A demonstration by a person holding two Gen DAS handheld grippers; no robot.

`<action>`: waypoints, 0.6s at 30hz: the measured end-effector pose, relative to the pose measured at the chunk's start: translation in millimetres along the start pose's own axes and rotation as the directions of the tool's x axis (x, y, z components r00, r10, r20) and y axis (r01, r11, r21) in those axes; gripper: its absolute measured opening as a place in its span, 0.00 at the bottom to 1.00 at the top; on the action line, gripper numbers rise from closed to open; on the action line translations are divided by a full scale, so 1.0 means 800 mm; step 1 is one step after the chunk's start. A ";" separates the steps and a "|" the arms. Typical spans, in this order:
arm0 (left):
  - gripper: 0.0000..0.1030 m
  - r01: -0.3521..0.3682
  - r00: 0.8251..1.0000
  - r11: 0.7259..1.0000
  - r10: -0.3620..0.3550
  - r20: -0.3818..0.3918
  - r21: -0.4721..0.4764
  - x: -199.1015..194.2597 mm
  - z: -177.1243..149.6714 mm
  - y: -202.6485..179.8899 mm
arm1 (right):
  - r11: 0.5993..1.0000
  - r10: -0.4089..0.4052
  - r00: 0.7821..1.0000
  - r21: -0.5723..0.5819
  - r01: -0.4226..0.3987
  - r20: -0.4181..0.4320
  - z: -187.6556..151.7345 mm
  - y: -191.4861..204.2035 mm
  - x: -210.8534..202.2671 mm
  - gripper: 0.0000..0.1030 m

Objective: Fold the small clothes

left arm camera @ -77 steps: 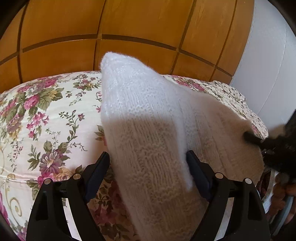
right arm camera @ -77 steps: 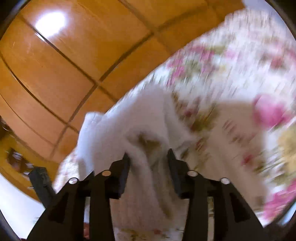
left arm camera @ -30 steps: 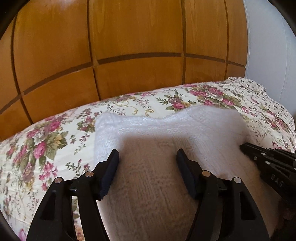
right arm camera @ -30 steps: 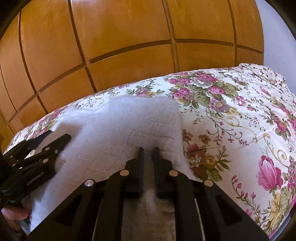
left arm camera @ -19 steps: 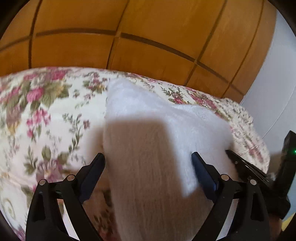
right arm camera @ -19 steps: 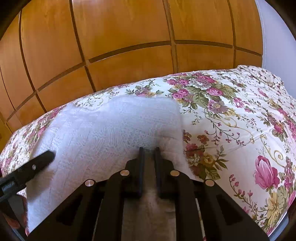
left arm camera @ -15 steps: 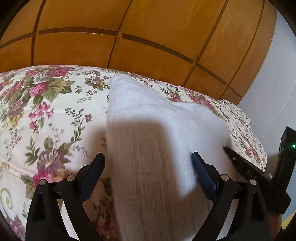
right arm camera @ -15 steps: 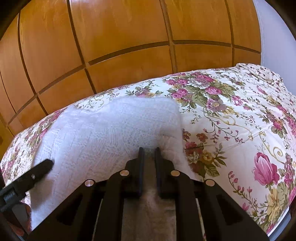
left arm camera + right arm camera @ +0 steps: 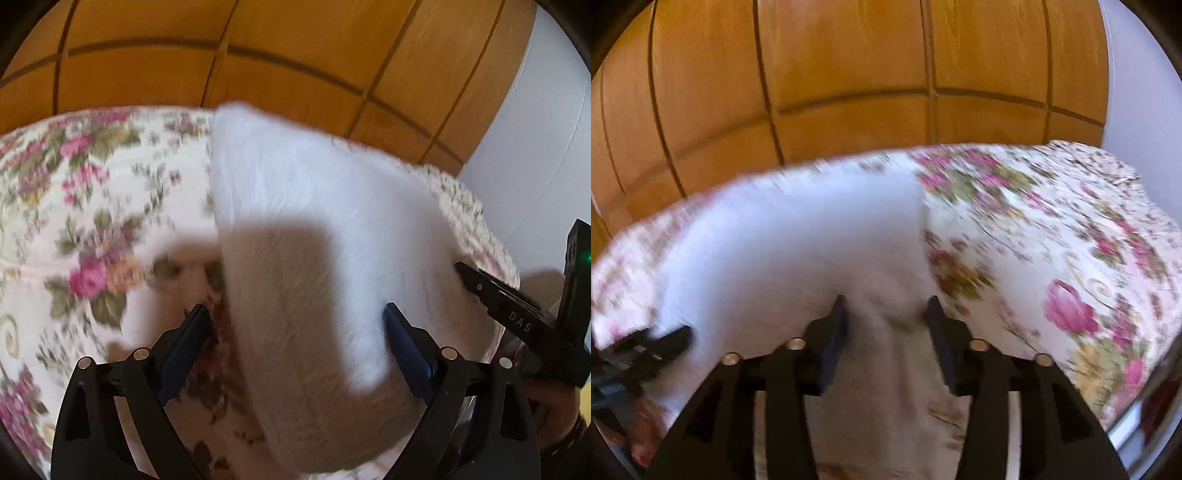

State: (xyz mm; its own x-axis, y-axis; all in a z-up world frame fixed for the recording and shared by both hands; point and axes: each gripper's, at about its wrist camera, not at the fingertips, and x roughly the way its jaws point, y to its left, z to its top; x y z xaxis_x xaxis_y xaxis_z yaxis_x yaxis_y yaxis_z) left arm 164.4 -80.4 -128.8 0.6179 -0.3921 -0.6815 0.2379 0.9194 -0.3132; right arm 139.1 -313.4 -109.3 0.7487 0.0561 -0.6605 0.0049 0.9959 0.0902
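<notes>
Floral bedspread [image 9: 1052, 229] bears white knit [image 9: 798, 251] between right gripper [image 9: 886, 314] jaws

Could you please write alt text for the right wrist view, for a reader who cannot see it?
The right gripper, jaws just opened, frames the near edge of a white knitted garment lying on a floral bedspread. The left gripper shows at the garment's left edge; wooden panels stand behind.

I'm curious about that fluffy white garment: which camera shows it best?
The left wrist view: the white knit garment fills the middle, lit on top. The right wrist view shows it too, but heavily blurred and cut off by the fingers.
</notes>
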 end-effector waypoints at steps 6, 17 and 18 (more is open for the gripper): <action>0.90 -0.001 1.000 0.999 0.001 -0.004 0.046 0.000 -0.002 -0.009 | 0.996 0.051 0.998 0.073 -0.049 -0.034 -0.012 -0.019 0.008 0.52; 0.92 0.148 0.988 0.966 -0.136 0.071 -0.210 -0.039 0.008 0.052 | 0.878 0.375 0.927 0.327 -0.350 -0.015 -0.007 -0.056 -0.010 0.82; 0.92 0.146 0.989 0.963 -0.135 0.062 -0.225 -0.036 0.009 0.057 | 0.862 0.395 0.918 0.352 -0.365 -0.014 -0.008 -0.058 -0.008 0.82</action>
State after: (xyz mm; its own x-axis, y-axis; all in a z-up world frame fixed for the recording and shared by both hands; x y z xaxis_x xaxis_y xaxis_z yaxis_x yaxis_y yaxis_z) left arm 163.2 -26.7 -118.7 0.6251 -0.5100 -0.5909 0.1506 0.8216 -0.5497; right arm 129.8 -359.9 -114.2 0.6805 0.4461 -0.5813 -0.0358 0.8126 0.5817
